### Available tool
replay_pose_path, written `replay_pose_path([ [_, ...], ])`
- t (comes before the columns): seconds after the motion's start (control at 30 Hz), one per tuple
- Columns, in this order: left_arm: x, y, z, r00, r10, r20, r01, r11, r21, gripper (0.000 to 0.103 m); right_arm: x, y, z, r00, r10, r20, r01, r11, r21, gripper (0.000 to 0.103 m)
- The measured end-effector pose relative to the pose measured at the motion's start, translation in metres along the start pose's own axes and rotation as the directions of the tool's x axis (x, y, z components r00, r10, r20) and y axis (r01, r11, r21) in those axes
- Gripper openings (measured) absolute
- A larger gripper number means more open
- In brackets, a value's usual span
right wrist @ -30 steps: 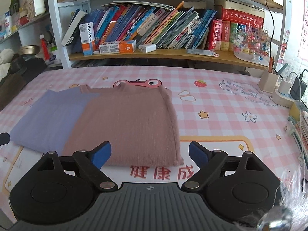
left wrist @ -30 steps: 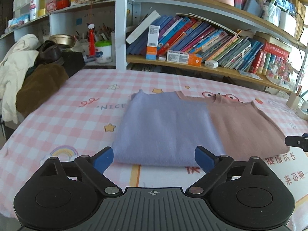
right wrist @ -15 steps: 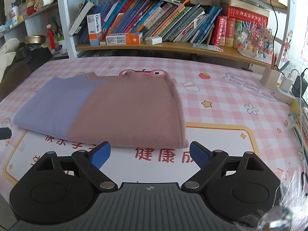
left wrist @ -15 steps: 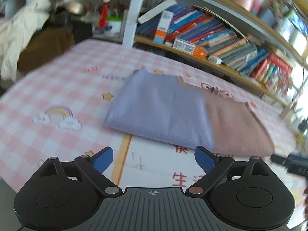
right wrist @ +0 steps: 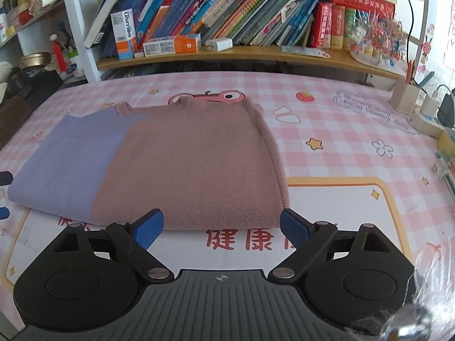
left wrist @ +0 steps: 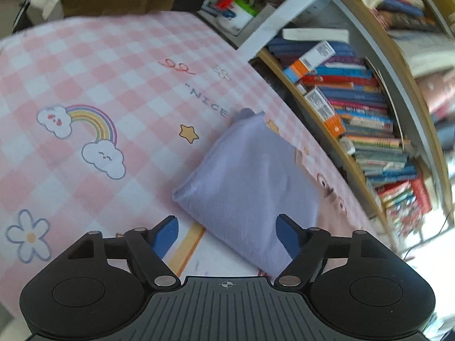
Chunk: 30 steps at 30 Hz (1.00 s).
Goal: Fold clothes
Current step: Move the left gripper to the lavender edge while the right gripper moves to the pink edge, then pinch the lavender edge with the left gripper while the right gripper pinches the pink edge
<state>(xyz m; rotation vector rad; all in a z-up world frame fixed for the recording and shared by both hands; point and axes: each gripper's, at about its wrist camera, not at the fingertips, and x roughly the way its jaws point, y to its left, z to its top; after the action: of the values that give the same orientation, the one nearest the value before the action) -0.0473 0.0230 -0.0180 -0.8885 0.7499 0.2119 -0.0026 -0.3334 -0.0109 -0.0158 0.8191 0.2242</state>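
While both of my tools hang above the desk (right wrist: 355,130), my fingers grip nothing.

Item one: left gripper (left wrist: 227,231), lower centre of the left wrist view, blue fingers (left wrist: 165,234) spread wide apart, nothing between them. The view is tilted, so the desk slopes across the frame.

Item two: right gripper (right wrist: 221,227), lower centre of the right wrist view, fingers (right wrist: 148,227) likewise wide apart and empty, just short of the garment's near edge.

Item three: folded garment (right wrist: 159,164), flat on the desk at the centre of the right wrist view. Its left part is lilac, its right part dusty pink, the near fold running straight across. In the left wrist view the lilac end (left wrist: 247,182) sits at centre frame, one corner pointing toward my left fingers.

Item four: tablecloth, pink and white check, printed with a rainbow and clouds (left wrist: 85,136) at left of the left wrist view, stars, flowers and red characters (right wrist: 239,240).

Item five: bookshelf (right wrist: 241,54), top of the right wrist view, with a packed row of books (right wrist: 227,11).

Item six: pen holder (right wrist: 405,96), right edge of the right wrist view.
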Motion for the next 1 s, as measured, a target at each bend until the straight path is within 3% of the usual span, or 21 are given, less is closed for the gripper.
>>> replay_pose_path([
  [0.3, 0.021, 0.014, 0.014, 0.999, -0.035, -0.016, 0.031, 0.979, -0.202, 0.066, 0.009, 0.003, 0.012, 0.998, -0.059, -0.015, 0.059, 0.998, -0.005, 0.087],
  [0.37, 0.023, 0.014, 0.016, 1.0, -0.023, -0.013, 0.019, 0.976, -0.215, 0.058, 0.011, 0.004, 0.013, 0.998, -0.063, -0.02, 0.063, 0.998, -0.007, 0.087],
  [0.53, 0.028, 0.02, 0.022, 1.0, 0.012, -0.013, -0.015, 0.97, -0.241, 0.021, 0.017, 0.004, 0.015, 0.997, -0.066, -0.043, 0.066, 0.998, 0.004, 0.085],
  [0.63, 0.03, 0.024, 0.026, 1.0, 0.012, -0.008, -0.014, 0.968, -0.249, 0.01, 0.021, 0.003, 0.016, 0.996, -0.064, -0.06, 0.065, 0.998, 0.016, 0.077],
  [0.83, 0.02, 0.023, 0.041, 0.999, -0.009, 0.052, 0.019, 0.98, -0.198, 0.007, 0.029, 0.002, 0.019, 0.995, -0.048, -0.092, 0.052, 0.998, 0.041, 0.057],
  [1.0, 0.003, 0.031, 0.057, 0.993, 0.008, 0.12, 0.013, 0.985, -0.174, 0.007, 0.035, 0.015, 0.024, 0.994, 0.034, -0.102, -0.026, 0.997, 0.076, 0.051],
])
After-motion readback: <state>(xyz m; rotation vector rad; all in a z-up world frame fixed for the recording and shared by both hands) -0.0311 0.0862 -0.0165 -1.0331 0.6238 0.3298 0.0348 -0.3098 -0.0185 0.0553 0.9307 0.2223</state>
